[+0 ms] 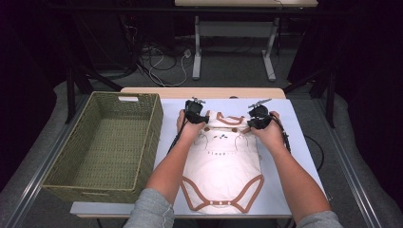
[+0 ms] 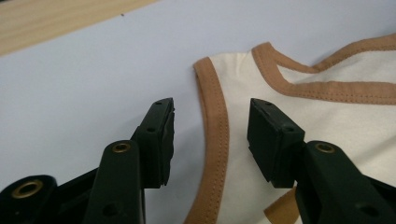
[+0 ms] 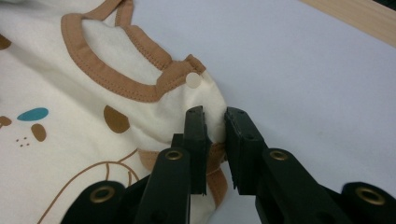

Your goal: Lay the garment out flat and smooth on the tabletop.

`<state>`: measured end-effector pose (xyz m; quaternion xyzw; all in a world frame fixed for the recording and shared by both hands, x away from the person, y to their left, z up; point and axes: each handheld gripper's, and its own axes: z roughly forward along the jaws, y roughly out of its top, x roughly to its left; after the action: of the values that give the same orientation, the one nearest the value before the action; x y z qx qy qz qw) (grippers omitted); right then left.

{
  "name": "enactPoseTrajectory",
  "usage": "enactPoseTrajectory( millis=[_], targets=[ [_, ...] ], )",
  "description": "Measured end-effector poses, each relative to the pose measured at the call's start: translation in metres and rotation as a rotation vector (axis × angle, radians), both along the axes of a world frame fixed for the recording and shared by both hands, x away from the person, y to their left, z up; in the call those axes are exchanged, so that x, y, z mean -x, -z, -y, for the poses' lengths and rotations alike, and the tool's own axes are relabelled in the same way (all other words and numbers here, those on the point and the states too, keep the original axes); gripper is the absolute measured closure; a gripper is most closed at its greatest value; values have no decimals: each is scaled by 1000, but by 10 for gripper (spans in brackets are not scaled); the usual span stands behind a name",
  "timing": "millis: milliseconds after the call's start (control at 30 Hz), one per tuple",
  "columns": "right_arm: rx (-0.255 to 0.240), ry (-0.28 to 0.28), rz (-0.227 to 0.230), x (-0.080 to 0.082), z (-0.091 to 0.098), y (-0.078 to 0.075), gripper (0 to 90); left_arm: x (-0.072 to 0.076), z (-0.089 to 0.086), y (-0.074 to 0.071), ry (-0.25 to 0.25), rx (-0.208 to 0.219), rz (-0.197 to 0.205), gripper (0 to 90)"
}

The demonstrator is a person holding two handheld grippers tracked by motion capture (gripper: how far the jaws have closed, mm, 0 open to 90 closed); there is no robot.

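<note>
A cream baby bodysuit (image 1: 222, 161) with brown trim lies flat on the white table top (image 1: 290, 142), neck end away from the person. My left gripper (image 1: 196, 115) sits at its left shoulder. In the left gripper view the left gripper (image 2: 210, 133) is open, its jaws straddling the brown armhole trim (image 2: 215, 135) without pressing it. My right gripper (image 1: 259, 118) is at the right shoulder. In the right gripper view the right gripper (image 3: 215, 140) is shut on a fold of the bodysuit (image 3: 93, 121) just below the snap button (image 3: 193, 80).
A woven green basket (image 1: 107, 145) stands on the left, touching the table's left side. A wooden strip (image 1: 204, 91) runs along the table's far edge. Desk legs and cables (image 1: 166, 61) lie on the floor beyond.
</note>
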<state>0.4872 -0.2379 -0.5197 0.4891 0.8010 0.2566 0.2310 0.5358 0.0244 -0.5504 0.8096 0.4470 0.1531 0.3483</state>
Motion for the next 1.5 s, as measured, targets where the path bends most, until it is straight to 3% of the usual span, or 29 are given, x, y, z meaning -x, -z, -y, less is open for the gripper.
enactPoseTrajectory(
  millis=[67,133,267,333,367,467,633,667,767,833,967,1033,1100,1133,1233,1367,1500],
  targets=[
    [4,0,0,0,0,1,789,0,0,1,5,-8,-10,524],
    [8,1,0,1,1,1,789,1,1,4,21,5,-49,592],
    [1,4,-1,1,0,2,789,6,4,6,10,-8,-34,643],
    [5,1,2,0,1,2,789,8,4,5,18,-16,-46,724],
    [6,2,1,0,1,2,789,9,4,5,11,0,-50,780],
    [2,2,-1,1,0,3,789,11,3,4,39,-3,-67,859],
    [5,-1,0,2,2,2,789,16,2,-1,37,-13,-111,872],
    [2,-5,1,3,3,2,789,21,1,-3,20,15,-129,872],
    [-13,-15,-3,6,5,1,789,27,-1,-3,23,17,-134,871],
    [-16,-21,-6,9,7,2,790,39,-3,-3,20,38,-150,871],
    [-23,-40,-10,16,11,3,789,49,-5,-2,12,67,-156,870],
    [-24,-45,-10,19,13,3,789,54,-4,-2,32,58,-165,864],
    [-27,-48,-15,21,14,3,790,55,-3,-2,29,53,-154,803],
    [-28,-46,-13,22,15,4,789,53,-2,-4,24,29,-141,741],
    [-30,-42,-17,22,16,4,790,47,-3,-9,25,31,-138,707],
    [-28,-44,-20,20,15,6,789,36,0,-13,62,38,-53,632],
    [-25,-46,-20,19,14,7,789,21,1,-15,77,46,-17,578]
  ],
)
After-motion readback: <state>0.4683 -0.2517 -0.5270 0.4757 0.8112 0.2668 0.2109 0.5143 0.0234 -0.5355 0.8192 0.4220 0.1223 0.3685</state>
